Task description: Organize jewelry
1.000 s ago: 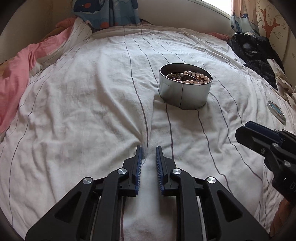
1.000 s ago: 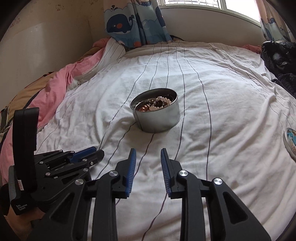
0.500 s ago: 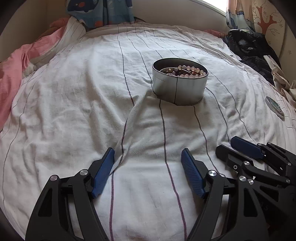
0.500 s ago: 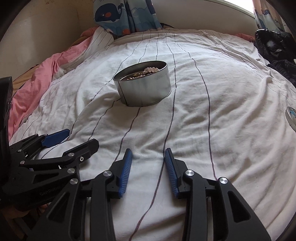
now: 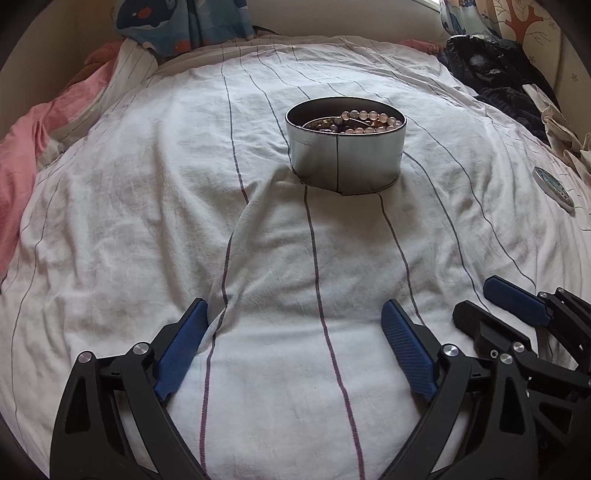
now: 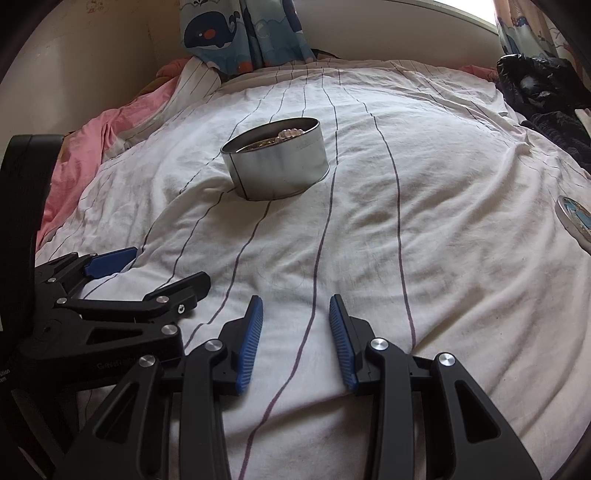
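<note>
A round silver tin (image 5: 345, 155) stands upright on the white striped bedsheet, also in the right wrist view (image 6: 277, 166). It holds a string of pale pink beads (image 5: 365, 118) and other jewelry. My left gripper (image 5: 295, 314) is wide open and empty, low over the sheet well short of the tin. My right gripper (image 6: 295, 306) is open and empty, just to the right of the left one. The tin's round lid (image 5: 554, 188) lies flat on the sheet at the far right, also in the right wrist view (image 6: 576, 221).
A pink blanket (image 5: 22, 155) is bunched along the left edge of the bed. Dark clothing (image 5: 491, 74) is piled at the back right. A whale-print curtain (image 6: 240, 29) hangs behind the bed. A raised fold of sheet (image 5: 236, 240) runs from the tin toward my left gripper.
My left gripper has opened from nearly shut to wide open. Both grippers have dropped lower over the sheet and drawn close side by side. The tin has not moved.
</note>
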Demonstrator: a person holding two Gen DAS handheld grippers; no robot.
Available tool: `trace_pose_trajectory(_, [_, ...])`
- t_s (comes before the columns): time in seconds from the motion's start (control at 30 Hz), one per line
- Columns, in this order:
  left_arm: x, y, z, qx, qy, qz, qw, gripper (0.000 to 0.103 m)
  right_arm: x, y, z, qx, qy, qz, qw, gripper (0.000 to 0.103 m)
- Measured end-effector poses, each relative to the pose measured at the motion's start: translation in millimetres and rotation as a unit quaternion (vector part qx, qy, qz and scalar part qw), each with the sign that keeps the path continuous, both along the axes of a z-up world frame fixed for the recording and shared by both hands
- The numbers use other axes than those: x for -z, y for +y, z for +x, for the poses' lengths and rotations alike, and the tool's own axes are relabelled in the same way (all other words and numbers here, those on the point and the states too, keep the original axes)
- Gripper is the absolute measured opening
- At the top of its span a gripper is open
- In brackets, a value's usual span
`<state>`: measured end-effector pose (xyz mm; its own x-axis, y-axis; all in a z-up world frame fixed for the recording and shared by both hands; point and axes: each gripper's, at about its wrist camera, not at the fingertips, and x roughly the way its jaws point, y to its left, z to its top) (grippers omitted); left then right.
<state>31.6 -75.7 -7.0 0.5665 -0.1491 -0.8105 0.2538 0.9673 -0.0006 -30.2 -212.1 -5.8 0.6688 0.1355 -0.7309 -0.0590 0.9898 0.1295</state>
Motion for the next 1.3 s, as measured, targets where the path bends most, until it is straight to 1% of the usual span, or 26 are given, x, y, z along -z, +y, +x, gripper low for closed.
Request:
trace_pose_trajectory(0.13, [0.4,-1.2,0.3,0.002,0.002,0.004,1.0000,0.095,0.6,-0.3,-4.5,0.002,-0.010,-0.001,1.000,0.039])
trace_pose_trajectory(0.23, [0.7,-1.0,0.6,0.002,0.002,0.005,1.0000,0.095,1.6,-3.2,-3.6,0.002,-0.010,0.010,1.000,0.039])
trace_pose_trajectory(0.33, [1.1,-0.7,1.8,0.000,0.004,0.006,1.0000,0.095,2.0,-2.4,-4.0,0.003,-0.013,0.006,1.000,0.039])
trace_pose_trajectory(0.57, [0.6,-2.5,2.4,0.000,0.004,0.008,1.0000,0.095,3.8,-5.3,-1.9,0.004,-0.009,0.016,1.000,0.039])
trace_pose_trajectory(0.73, [2.0,-3.5,2.7,-0.003,0.005,0.017,0.9998,0.095,3.7,-1.3,-3.0,0.010,-0.011,-0.004,1.000,0.037])
trace_pose_trajectory(0.87, [2.1,-3.4,2.8,-0.003,0.005,0.016,0.9998,0.095,6.0,-4.0,-1.5,0.015,-0.003,0.009,1.000,0.037])
trace_pose_trajectory(1.03, [1.8,-4.4,2.5,-0.004,0.006,0.022,0.9997,0.095,6.4,-1.5,-1.7,0.024,0.000,-0.005,1.000,0.035])
trace_pose_trajectory(1.3, [1.8,-3.5,3.5,-0.003,0.008,0.016,0.9998,0.095,6.9,-2.8,-0.9,0.029,0.002,-0.004,1.000,0.035])
